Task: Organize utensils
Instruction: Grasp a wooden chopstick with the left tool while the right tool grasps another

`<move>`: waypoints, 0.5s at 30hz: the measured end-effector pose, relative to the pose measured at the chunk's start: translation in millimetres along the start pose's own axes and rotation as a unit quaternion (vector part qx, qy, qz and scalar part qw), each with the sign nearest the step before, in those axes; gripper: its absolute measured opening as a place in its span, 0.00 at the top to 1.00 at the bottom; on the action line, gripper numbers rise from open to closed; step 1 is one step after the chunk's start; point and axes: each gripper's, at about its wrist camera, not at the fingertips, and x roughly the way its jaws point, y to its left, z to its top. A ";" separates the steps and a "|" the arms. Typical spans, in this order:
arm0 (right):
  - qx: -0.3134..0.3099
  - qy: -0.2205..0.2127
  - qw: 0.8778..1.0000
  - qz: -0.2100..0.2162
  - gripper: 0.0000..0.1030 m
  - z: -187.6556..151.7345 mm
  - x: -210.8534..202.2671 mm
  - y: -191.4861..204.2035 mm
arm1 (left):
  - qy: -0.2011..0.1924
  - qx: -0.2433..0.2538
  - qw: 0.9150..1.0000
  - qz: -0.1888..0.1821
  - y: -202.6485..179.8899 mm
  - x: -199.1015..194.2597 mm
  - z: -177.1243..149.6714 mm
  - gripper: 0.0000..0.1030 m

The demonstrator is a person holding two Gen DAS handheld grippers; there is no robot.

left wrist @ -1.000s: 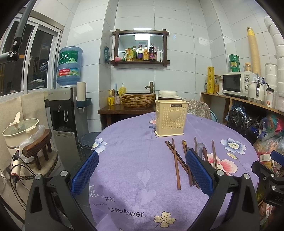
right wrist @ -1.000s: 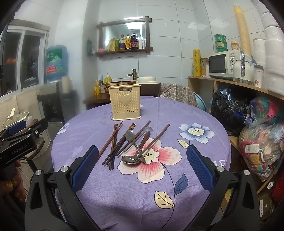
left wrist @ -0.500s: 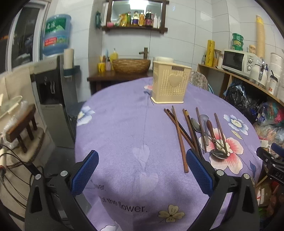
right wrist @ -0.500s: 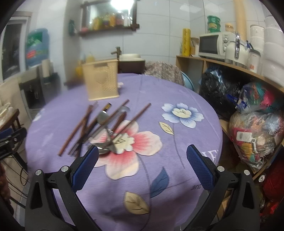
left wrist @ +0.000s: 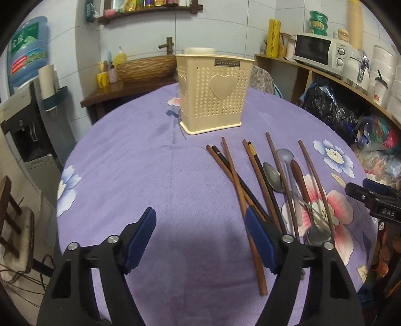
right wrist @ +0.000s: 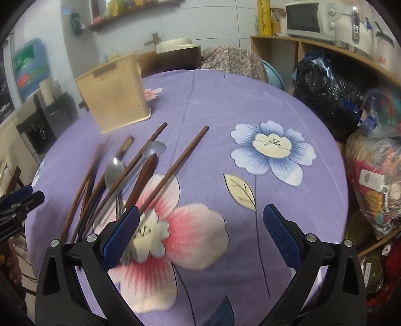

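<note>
A purple tablecloth (left wrist: 150, 175) printed with flowers covers the round desk. Beyond its far edge a woven basin (left wrist: 146, 67) sits on a dark wooden counter (left wrist: 120, 92), with a yellow cup (left wrist: 102, 79) and a yellow bottle (left wrist: 119, 57) just to its left. On the far left a blue water jug (left wrist: 26, 60) stands on a dispenser (left wrist: 25, 125). High on the tiled wall a wooden shelf (left wrist: 150, 11) carries bottles. To the right, a long wooden shelf (left wrist: 325, 77) bears a white microwave (left wrist: 318, 50), a yellow canister (left wrist: 274, 37) and stacked white cups (left wrist: 383, 72). Below it lie a black plastic bag (right wrist: 323, 87) and bags of colourful goods (right wrist: 376, 170). A patterned cloth (right wrist: 230, 60) drapes behind the desk.
</note>
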 end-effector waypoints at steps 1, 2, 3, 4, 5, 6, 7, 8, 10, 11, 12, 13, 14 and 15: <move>0.000 0.004 1.000 -0.002 0.17 6.8 6.2 0.6 | 0.005 -0.001 1.000 -0.006 -0.3 2.8 3.9 0.34; 0.005 0.008 1.000 0.000 0.19 11.8 10.7 0.5 | 0.007 -0.002 1.000 -0.015 -0.8 5.1 7.7 0.36; 0.010 0.010 1.000 0.002 0.24 16.6 15.0 0.0 | 0.008 -0.002 1.000 -0.021 -1.3 6.9 10.6 0.39; 0.015 0.013 1.000 0.007 0.26 22.3 20.1 0.3 | 0.009 -0.001 1.000 -0.023 -2.2 8.8 13.8 0.41; 0.017 0.016 1.000 0.009 0.27 26.9 24.0 1.0 | 0.009 0.001 1.000 -0.024 -3.6 11.3 18.1 0.43; 0.016 0.018 1.000 0.009 0.29 31.2 27.6 3.0 | 0.009 0.004 1.000 -0.028 -5.2 14.7 22.9 0.46; 0.013 0.018 1.000 0.008 0.30 34.7 30.5 5.0 | 0.011 0.005 0.999 -0.031 -6.1 17.6 26.5 0.48; 0.011 0.019 1.000 0.005 0.32 36.9 33.3 6.3 | 0.016 0.006 0.999 -0.040 -7.8 22.5 31.8 0.51; 0.011 0.018 1.000 0.005 0.32 38.6 35.5 7.6 | 0.028 0.002 0.998 -0.056 -10.4 34.4 43.4 0.57; 0.009 0.016 1.000 0.004 0.32 38.8 35.2 9.1 | 0.034 0.001 0.998 -0.060 -11.8 40.7 50.2 0.62; 0.004 0.012 1.000 0.001 0.32 38.5 34.2 11.5 | 0.038 0.004 0.997 -0.062 -14.2 46.4 56.0 0.65; 0.002 0.010 1.000 -0.001 0.32 38.0 33.8 11.7 | 0.042 0.007 0.997 -0.062 -16.7 52.5 61.1 0.67; 0.001 0.010 1.000 -0.002 0.32 37.4 33.5 11.4 | 0.045 0.010 0.997 -0.059 -19.6 59.7 66.7 0.69; 0.002 0.010 1.000 0.000 0.32 36.4 33.0 11.4 | 0.047 0.012 0.997 -0.060 -21.1 64.0 69.6 0.69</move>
